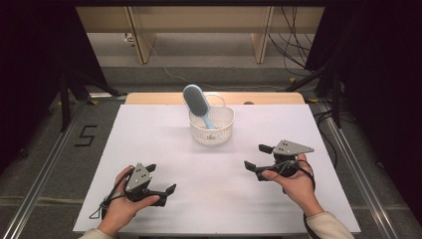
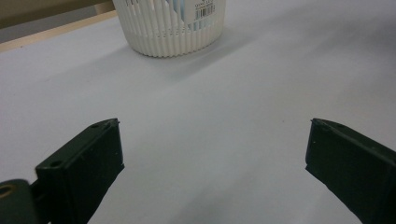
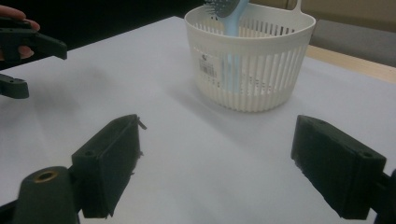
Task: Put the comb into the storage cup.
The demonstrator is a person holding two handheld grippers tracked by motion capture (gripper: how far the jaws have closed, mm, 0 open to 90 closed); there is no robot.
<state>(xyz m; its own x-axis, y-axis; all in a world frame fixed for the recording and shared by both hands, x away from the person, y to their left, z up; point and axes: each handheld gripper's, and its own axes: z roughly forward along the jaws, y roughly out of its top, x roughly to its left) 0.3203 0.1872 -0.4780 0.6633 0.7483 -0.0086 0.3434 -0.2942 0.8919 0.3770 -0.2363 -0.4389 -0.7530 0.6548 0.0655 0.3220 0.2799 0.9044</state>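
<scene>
A white slotted basket [image 1: 223, 133] [image 2: 154, 32] [image 3: 275, 70] stands at the far middle of the white table [image 1: 164, 149]. A light blue hairbrush [image 1: 195, 101] [image 3: 229, 9] stands in it, handle down, bristle head sticking up and leaning to the back left. My left gripper [image 1: 161, 179] [image 2: 215, 163] rests near the front left of the table, open, nothing between its jaws. My right gripper [image 1: 256, 157] [image 3: 217, 158] is held at the front right, also open and empty. Both sit well short of the basket.
Wooden table legs [image 1: 142, 42] and loose cables [image 1: 293, 45] lie on the floor beyond the table. Metal rails [image 1: 45, 164] run along both sides. A "5" mark [image 1: 85, 135] is on the floor at the left. The other gripper [image 3: 23, 60] shows at the right gripper view's left edge.
</scene>
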